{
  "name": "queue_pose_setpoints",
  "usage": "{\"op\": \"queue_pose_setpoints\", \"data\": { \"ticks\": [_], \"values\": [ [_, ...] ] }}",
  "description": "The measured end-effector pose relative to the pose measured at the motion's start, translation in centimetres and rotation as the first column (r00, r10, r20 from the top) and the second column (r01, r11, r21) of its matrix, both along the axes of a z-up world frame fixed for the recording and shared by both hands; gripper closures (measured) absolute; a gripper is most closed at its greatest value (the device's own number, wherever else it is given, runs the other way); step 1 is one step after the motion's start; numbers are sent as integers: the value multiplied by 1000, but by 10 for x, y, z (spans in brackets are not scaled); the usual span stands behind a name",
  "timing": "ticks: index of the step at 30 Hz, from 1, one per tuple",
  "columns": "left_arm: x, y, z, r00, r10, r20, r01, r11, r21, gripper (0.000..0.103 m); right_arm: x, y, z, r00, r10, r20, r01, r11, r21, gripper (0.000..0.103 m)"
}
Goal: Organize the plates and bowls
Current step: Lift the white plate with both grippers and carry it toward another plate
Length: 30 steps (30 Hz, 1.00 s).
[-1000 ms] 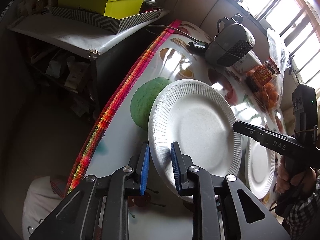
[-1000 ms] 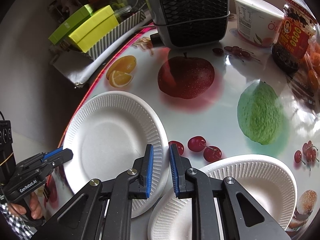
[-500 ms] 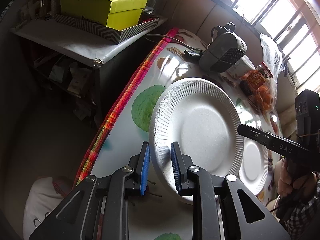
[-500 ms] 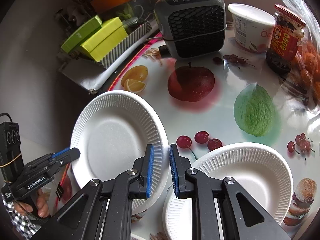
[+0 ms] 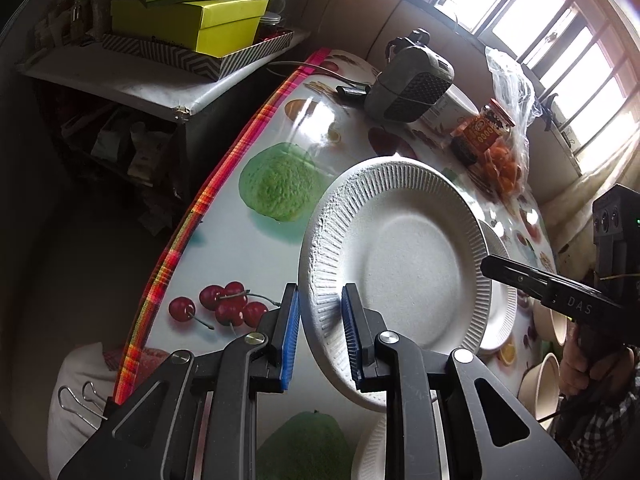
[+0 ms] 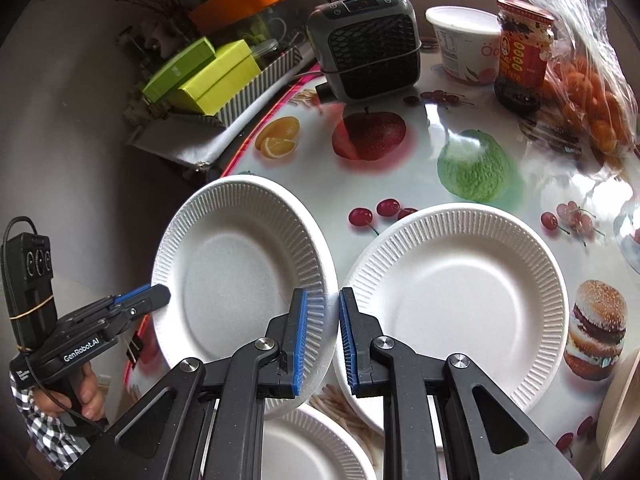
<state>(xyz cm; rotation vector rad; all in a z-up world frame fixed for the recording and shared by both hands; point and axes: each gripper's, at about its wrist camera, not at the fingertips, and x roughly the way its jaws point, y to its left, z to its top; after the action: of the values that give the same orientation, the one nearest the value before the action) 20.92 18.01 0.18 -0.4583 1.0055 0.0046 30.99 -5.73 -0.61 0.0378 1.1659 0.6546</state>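
We are holding one white paper plate between our two grippers, lifted above the fruit-printed table. Our left gripper is grasping the plate's ribbed rim on its near-left edge, blue pads on either side of the rim. Our right gripper is grasping the opposite edge of the same plate, its jaws clenched tight on the rim. In the left wrist view the right gripper is reaching in from the right, its tip at the plate's far edge. In the right wrist view the left gripper is meeting the plate's left edge.

The held plate is tilting a little, hanging over the table's striped red border in the right wrist view. A second paper plate is lying flat on the table just to the right of it, and in the right wrist view their rims are nearly meeting. A third plate is showing below the right gripper, partly hidden by it. Two pale bowls are sitting at the right edge of the left wrist view, near the hand holding the right gripper.

Farther back a grey heater, a white tub, a red-labelled jar and a bag of oranges are standing on the table
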Motion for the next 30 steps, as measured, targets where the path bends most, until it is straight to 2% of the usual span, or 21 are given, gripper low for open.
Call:
{"op": "queue_pose_setpoints", "data": {
  "ticks": [11, 19, 30],
  "values": [
    [-29, -34, 2, 997, -71, 8, 71, 997, 27, 81, -46, -37, 4, 1000, -32, -1, 32, 999, 4, 87],
    [-51, -53, -6, 993, -115, -10, 115, 993, 20, 81, -80, -63, 0, 999, -50, -19, 50, 999, 9, 87],
    [-70, -69, -12, 989, -148, -23, 148, 988, 31, 81, -107, -81, -7, 997, -63, -35, 64, 998, 17, 86]
  ]
}}
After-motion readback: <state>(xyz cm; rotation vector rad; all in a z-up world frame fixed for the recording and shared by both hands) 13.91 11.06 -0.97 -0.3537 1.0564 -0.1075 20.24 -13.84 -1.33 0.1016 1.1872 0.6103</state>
